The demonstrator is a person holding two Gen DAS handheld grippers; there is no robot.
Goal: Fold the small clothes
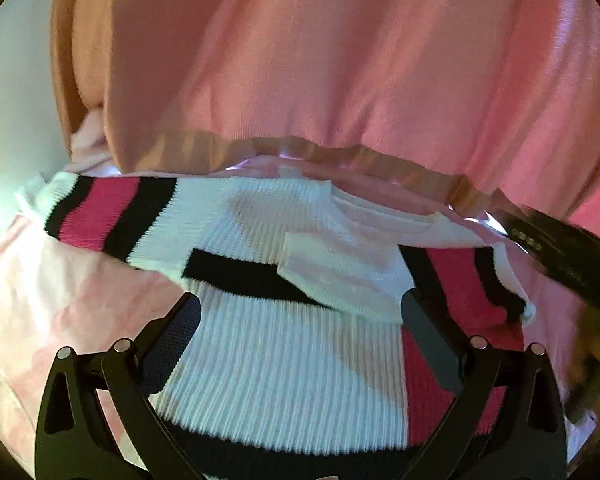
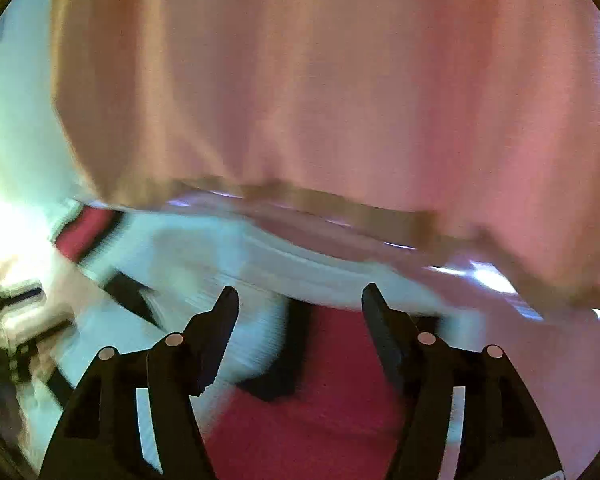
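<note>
A small white ribbed sweater (image 1: pixel 283 368) with black and pink bands lies flat on a pale pink cloth (image 1: pixel 59 280). One striped sleeve (image 1: pixel 111 216) stretches out to the left, and a white part is folded across the chest. My left gripper (image 1: pixel 300 316) hangs just over the sweater's body, open, with its fingers wide apart and nothing pinched between them. The right wrist view is blurred. It shows my right gripper (image 2: pixel 300 292) open above the sweater's pink and black part (image 2: pixel 324 392), with no cloth between the pads.
A person in a pink top (image 1: pixel 340 60) stands close behind the far edge of the surface and fills the upper half of both views. A black piece of gear (image 1: pixel 568 252) reaches in from the right in the left wrist view.
</note>
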